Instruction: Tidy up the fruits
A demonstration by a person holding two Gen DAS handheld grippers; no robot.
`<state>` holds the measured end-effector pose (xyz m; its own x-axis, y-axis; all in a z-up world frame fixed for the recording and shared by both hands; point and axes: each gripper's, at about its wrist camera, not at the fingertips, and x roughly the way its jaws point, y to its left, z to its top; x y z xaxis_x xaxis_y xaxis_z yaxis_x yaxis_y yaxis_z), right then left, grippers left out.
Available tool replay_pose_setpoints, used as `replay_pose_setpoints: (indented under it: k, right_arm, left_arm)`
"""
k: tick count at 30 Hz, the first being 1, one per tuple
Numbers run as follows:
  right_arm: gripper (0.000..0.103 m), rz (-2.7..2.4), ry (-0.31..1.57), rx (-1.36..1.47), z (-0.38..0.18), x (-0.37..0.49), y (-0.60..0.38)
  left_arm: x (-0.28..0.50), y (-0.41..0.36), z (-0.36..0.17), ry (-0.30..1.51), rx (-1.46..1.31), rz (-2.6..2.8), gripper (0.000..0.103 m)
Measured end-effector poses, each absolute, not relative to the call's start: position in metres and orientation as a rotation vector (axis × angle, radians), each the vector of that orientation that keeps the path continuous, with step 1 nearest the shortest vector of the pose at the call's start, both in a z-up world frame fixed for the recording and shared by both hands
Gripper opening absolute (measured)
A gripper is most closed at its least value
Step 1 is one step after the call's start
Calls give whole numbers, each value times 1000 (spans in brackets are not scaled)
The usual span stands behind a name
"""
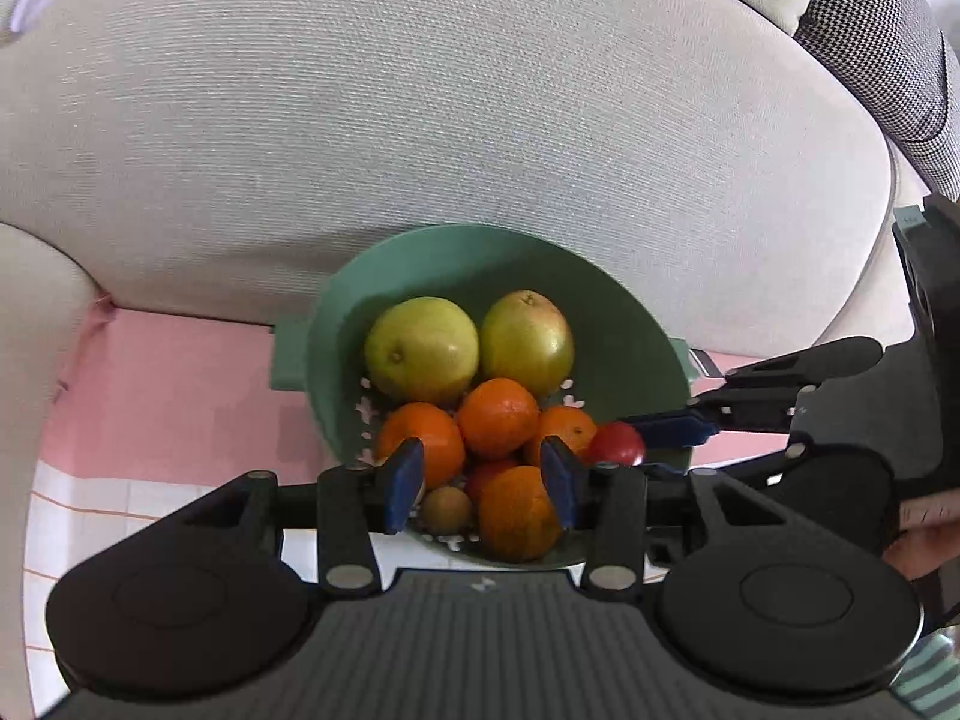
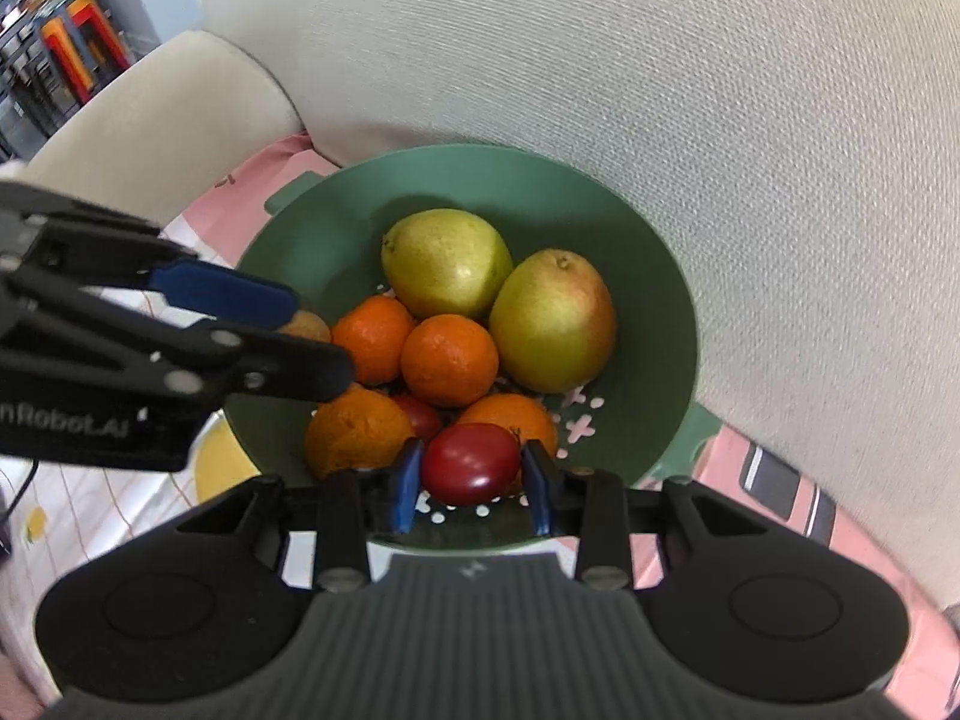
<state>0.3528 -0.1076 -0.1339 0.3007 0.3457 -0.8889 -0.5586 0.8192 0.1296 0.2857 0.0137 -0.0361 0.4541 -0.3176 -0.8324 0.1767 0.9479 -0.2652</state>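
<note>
A green colander [image 1: 420,264] [image 2: 336,222] holds two yellow-green pears [image 1: 423,348] [image 2: 447,261], several oranges [image 1: 498,417] [image 2: 450,360], a small brown fruit [image 1: 447,507] and a second red fruit, mostly hidden. My right gripper [image 2: 471,477] is shut on a red tomato [image 2: 471,465] at the colander's near edge; it also shows in the left wrist view [image 1: 615,443]. My left gripper [image 1: 483,483] is open over the oranges and the brown fruit, holding nothing. It enters the right wrist view from the left [image 2: 252,324].
The colander sits on a pink and white patterned cloth [image 1: 180,396] against a beige sofa cushion [image 1: 450,120]. A houndstooth cushion [image 1: 888,42] is at upper right. Stools and shelves [image 2: 66,36] show far left in the right wrist view.
</note>
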Motion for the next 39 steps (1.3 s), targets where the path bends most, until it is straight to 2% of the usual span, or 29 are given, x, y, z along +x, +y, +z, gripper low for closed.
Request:
replay_pose_setpoints:
  k: [15, 25, 28, 35, 38, 39]
  right_arm:
    - [34, 551, 1139, -193, -123, 349, -106]
    - [35, 499, 989, -154, -75, 318, -122]
    - [47, 473, 913, -145, -54, 299, -127]
    - [63, 425, 742, -102, -9, 240, -140]
    - [65, 399, 672, -89, 4, 208, -142]
    - [68, 386, 650, -88, 7, 197, -141]
  left_arm:
    - [276, 22, -24, 1059, -148, -302, 53]
    - [249, 21, 16, 969, -101, -304, 53]
    - [234, 21, 33, 902, -70, -279, 53]
    - [187, 23, 69, 703, 12, -174, 57]
    - [162, 22, 84, 635, 22, -151, 66]
    - [154, 21, 87, 612, 34, -144, 73]
